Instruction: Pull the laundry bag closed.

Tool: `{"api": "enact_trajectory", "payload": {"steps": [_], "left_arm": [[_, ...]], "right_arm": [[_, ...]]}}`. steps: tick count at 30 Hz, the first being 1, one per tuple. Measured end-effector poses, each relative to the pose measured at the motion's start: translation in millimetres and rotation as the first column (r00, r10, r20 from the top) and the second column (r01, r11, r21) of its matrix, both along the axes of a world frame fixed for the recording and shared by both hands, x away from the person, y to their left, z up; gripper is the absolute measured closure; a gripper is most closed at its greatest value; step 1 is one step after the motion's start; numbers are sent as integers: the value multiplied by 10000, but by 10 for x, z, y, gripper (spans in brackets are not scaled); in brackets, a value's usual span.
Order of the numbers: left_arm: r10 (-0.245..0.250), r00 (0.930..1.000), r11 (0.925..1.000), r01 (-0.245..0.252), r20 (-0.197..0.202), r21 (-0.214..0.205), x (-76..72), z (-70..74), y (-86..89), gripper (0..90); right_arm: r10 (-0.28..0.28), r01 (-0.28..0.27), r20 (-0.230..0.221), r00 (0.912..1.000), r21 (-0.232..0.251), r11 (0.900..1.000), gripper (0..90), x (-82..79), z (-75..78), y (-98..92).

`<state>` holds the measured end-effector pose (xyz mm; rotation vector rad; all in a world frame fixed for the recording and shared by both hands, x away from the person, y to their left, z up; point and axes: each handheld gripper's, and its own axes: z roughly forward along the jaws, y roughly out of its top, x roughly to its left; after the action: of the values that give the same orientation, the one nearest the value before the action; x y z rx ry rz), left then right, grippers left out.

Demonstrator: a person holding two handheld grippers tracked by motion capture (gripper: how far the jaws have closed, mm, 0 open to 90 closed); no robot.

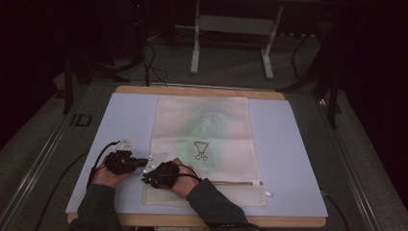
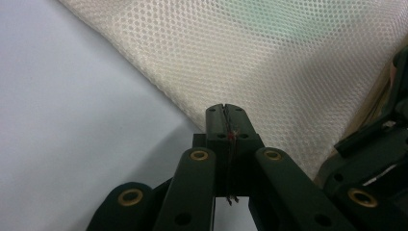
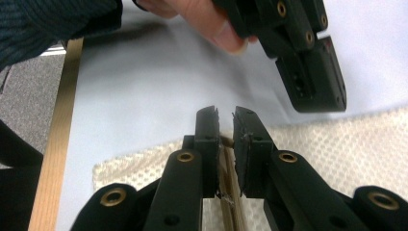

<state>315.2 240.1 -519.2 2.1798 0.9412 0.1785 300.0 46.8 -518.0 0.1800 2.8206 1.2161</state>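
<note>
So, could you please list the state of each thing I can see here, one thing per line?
mesh bag: lying flat on the blue mat, zipper at the near end, looks zipped shut.
blue mat: flat on the table, bag on top.
left tongs: jaws shut, tip beside the bag's edge, holding nothing visible.
right tongs: jaws slightly apart, over the bag's near left corner.

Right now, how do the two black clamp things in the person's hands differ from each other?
The left gripper has its jaws pressed shut, at the edge of the mesh bag; the right gripper shows a narrow gap. The left gripper sits over the blue mat, the right gripper over the bag's near left corner. Both are black and hand-held.
</note>
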Motion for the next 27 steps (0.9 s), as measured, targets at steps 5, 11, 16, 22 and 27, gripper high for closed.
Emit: {"api": "enact_trajectory", "payload": {"steps": [5,11,16,22,27], "left_arm": [[-102,9999,9999,102,-6,3,-4,-1,-17,896],[-250,9997,9997,250,-56,45,-6,-7,-37,896],[-453,9988,9990,454,-191,41,-6,-26,-70,896],[-758,9964,9968,768,-391,242,-18,-52,-127,896],[-769,9955,9964,787,-561,314,-28,-68,-125,895]], "right_arm": [[-48,48,-157,9999,-40,10000,811,11,-45,-44],[-151,151,-645,9978,-8,9999,807,57,-84,-63],[-164,147,-686,9975,-254,9996,807,53,-130,-55],[-174,160,-528,9985,-276,9995,808,35,-145,-62],[-208,194,-590,9980,-232,9995,809,36,-151,-67]]}}
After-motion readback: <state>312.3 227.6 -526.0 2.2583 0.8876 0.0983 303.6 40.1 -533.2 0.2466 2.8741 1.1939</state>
